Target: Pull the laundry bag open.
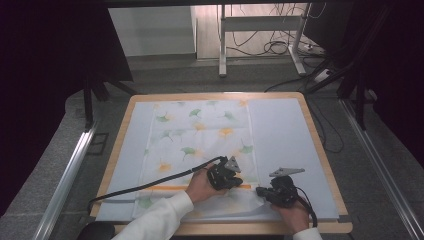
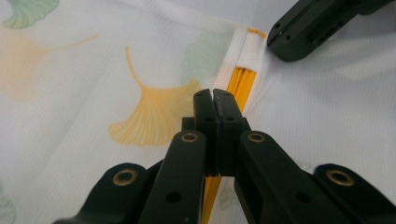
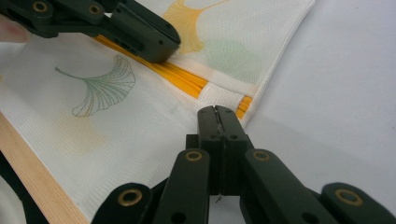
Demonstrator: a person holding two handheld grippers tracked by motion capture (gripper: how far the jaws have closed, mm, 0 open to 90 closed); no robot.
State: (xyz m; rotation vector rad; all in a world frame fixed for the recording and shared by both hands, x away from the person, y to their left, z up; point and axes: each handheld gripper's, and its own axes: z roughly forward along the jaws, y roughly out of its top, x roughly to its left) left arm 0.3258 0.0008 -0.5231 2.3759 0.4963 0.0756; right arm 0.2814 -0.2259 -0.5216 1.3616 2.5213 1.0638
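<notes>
Ginkgo-print mesh laundry bag point(image 1: 200, 135), flat on bench point(image 1: 320, 150); left gripper point(image 2: 214, 95) and right gripper point(image 3: 216, 112), both pressed together, apparently pinning its orange zipper point(image 3: 180, 77) end for unzipping.

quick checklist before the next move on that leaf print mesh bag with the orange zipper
1. Left gripper over the orange zipper: ok, its shut jaws point along the zipper line.
2. Left gripper holding the zipper: cannot tell, nothing shows between the tips.
3. Right gripper at the bag's corner: ok, shut, tips just short of the white zipper-end tab.
4. White mesh bag with ginkgo leaf print lying flat: ok, spread on the pale blue mat.
5. Zipper closed: cannot tell, the teeth are partly covered.
6. Bag on the wooden table: ok, its near edge close to the table's front.
</notes>
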